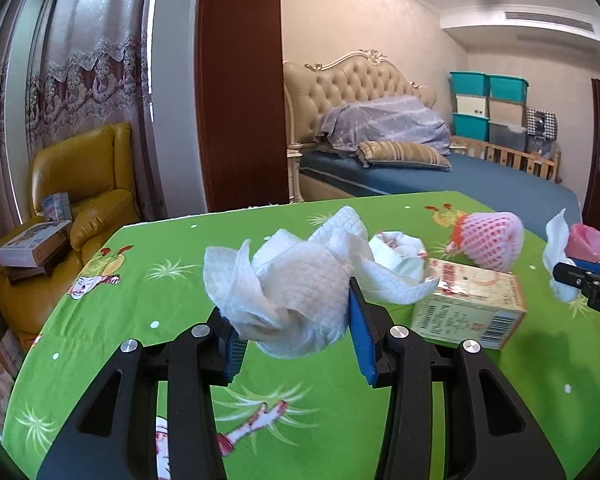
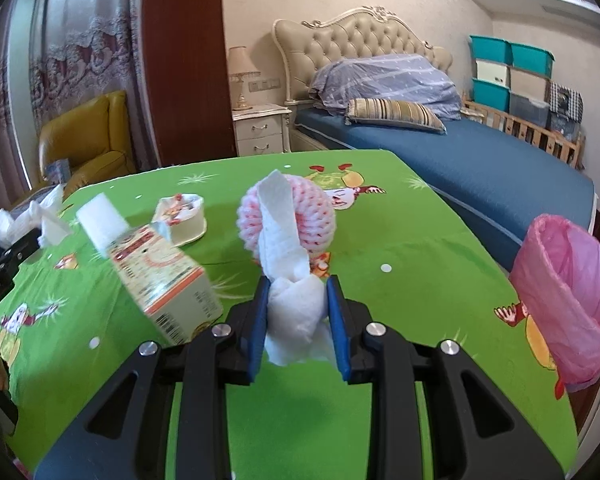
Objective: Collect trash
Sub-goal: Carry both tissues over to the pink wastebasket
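My left gripper (image 1: 290, 316) is shut on a big crumpled white paper towel (image 1: 296, 280), lifted above the green tablecloth (image 1: 140, 292). My right gripper (image 2: 298, 312) is shut on a smaller white tissue (image 2: 288, 248) whose strip stands up in front of a pink foam fruit net (image 2: 312, 208). In the left wrist view the right gripper (image 1: 580, 280) shows at the right edge with its tissue (image 1: 556, 240). The left gripper (image 2: 8, 256) with its paper towel (image 2: 24, 220) appears at the left edge of the right wrist view. A pink-lined trash bin (image 2: 568, 292) stands at the table's right edge.
A cardboard box (image 1: 468, 304) (image 2: 160, 276) lies on the table between the grippers. A small paper cup (image 2: 184, 216) (image 1: 400, 252) and the foam net (image 1: 488, 240) rest behind it. Beyond the table are a blue bed (image 2: 480, 160), a nightstand (image 2: 260, 128) and a yellow armchair (image 1: 80, 184).
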`<state>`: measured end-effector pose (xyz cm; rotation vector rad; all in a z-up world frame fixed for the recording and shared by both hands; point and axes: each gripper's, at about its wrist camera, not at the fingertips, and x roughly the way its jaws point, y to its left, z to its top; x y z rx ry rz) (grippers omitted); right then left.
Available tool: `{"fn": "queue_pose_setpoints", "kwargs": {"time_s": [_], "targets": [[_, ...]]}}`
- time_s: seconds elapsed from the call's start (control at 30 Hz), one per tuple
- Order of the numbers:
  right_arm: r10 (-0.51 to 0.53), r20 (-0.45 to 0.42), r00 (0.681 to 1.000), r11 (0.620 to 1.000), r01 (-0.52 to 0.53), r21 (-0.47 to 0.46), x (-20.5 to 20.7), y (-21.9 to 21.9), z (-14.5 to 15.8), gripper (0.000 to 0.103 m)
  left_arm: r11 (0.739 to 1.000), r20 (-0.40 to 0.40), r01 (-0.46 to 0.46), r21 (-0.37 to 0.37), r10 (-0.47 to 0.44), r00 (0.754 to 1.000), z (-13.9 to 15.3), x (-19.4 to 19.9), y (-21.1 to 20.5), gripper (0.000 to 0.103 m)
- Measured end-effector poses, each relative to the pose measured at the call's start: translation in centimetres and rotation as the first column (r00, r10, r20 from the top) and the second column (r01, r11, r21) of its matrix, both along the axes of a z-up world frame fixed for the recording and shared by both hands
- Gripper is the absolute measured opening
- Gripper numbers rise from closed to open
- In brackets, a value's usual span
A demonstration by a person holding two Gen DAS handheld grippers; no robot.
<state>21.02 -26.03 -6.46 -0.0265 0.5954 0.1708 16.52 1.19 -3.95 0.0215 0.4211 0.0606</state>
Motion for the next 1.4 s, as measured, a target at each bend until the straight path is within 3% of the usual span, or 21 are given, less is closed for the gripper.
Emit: {"fn": "queue_pose_setpoints", "kwargs": {"time_s": [0.57,0.87,1.17,1.4], "targets": [[0.027,0.047,0.999,0.989,-0.020,-0.145,-5.6,-0.1,-1.0,0.028,0.989,0.017,0.128,0.068,-0.130,0.991,0.0,-2.4,-5.7,0.042],[0.007,0.064,0.998,0.987,0.004,-0.163,-6.9,-1.5,-1.3,0.028,0.977,0.001,0.199,0.080,-0.199,0.980,-0.5,-3.2,-8.0,0.042],[-0.022,0.098,0.995,0.992,0.034,-0.125,-8.4,-4.4,-0.9,0.028,0.944,-0.045,0.317,0.092,-0.314,0.948,-0.9,-3.8,-11.8,0.042],[-0.072,0.108,0.992,0.992,0.082,-0.093,-9.3,-7.5,-0.6,0.028,0.908,-0.091,0.411,0.083,-0.404,0.910,-0.8,-3.2,-15.3,0.042]]}}
